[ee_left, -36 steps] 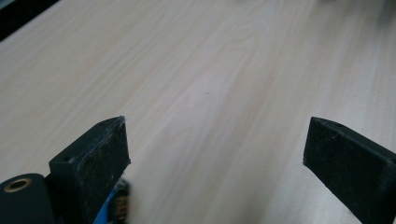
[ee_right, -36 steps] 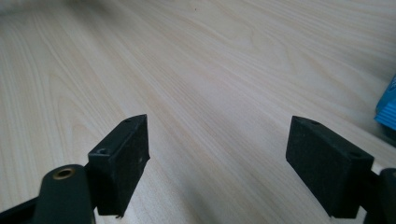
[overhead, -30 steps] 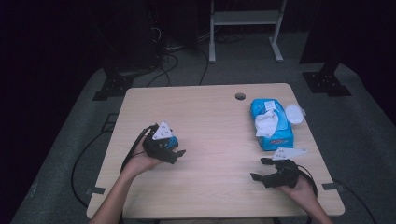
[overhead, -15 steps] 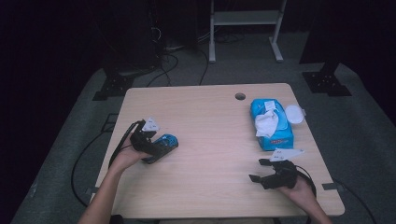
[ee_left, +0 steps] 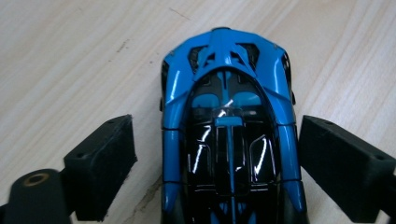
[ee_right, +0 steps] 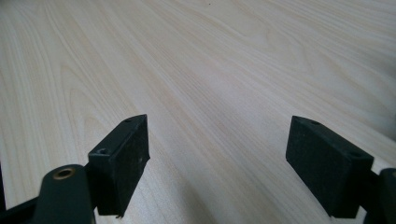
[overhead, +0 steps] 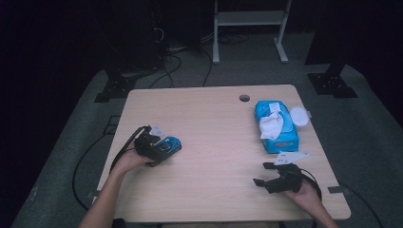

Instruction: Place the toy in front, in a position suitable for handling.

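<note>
The left gripper (overhead: 159, 148) is standing over a blue and black toy car (ee_left: 229, 135) at the near left of the wooden table (overhead: 209, 133), its jaws wide and just now closing in; the car is lying on the table between the pads (ee_left: 105, 163), with a gap showing on each side. At the near right, the right gripper (overhead: 268, 175) is resting with jaws spread wide over bare wood, a blue wipes pack (overhead: 275, 124) lying just beyond it.
</note>
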